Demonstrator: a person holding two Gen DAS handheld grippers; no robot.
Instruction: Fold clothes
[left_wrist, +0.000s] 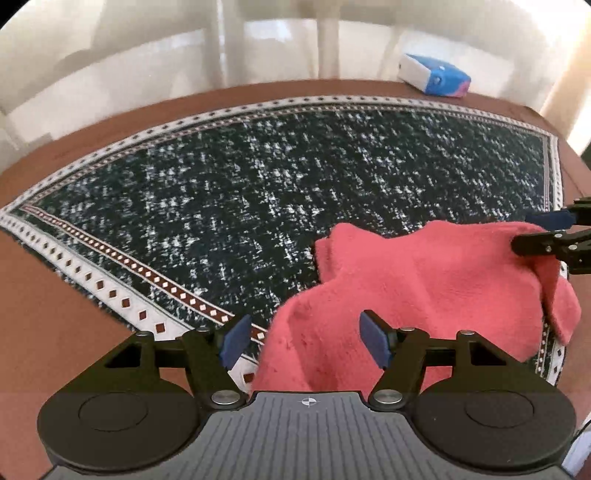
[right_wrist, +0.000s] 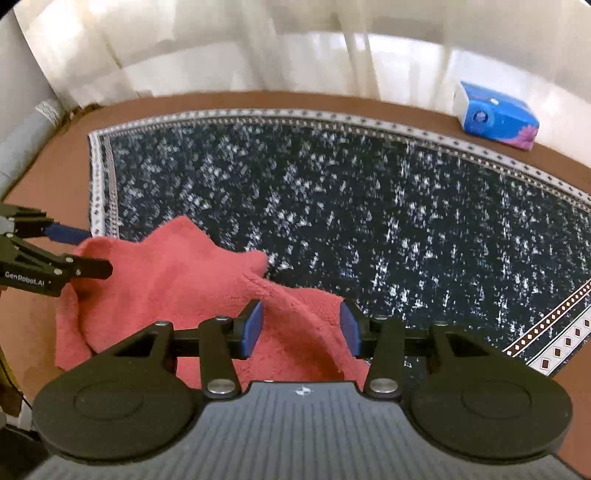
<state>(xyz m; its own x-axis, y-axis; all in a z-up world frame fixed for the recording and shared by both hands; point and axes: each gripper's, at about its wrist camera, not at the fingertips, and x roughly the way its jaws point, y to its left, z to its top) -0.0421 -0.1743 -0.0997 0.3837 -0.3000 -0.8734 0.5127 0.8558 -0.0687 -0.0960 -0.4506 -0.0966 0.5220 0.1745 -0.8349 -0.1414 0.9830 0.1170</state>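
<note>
A crumpled pink cloth (left_wrist: 424, 280) lies on the near corner of a dark speckled mat (left_wrist: 258, 203). My left gripper (left_wrist: 306, 343) stands open over the cloth's near edge, its blue pads wide apart and clear of the fabric. In the right wrist view the same cloth (right_wrist: 177, 273) lies bunched, with a raised fold running between the pads of my right gripper (right_wrist: 301, 328). That gripper is open, not pinching the fold. Each gripper also shows in the other's view: the right gripper (left_wrist: 546, 232) over the cloth's far corner, the left gripper (right_wrist: 88, 251) at the cloth's left end.
The mat (right_wrist: 369, 221) has a white patterned border and covers most of a brown table (left_wrist: 55, 350). A blue and white tissue pack (left_wrist: 434, 75) sits at the table's far edge, also seen as the tissue pack (right_wrist: 495, 118). White curtains hang behind the table.
</note>
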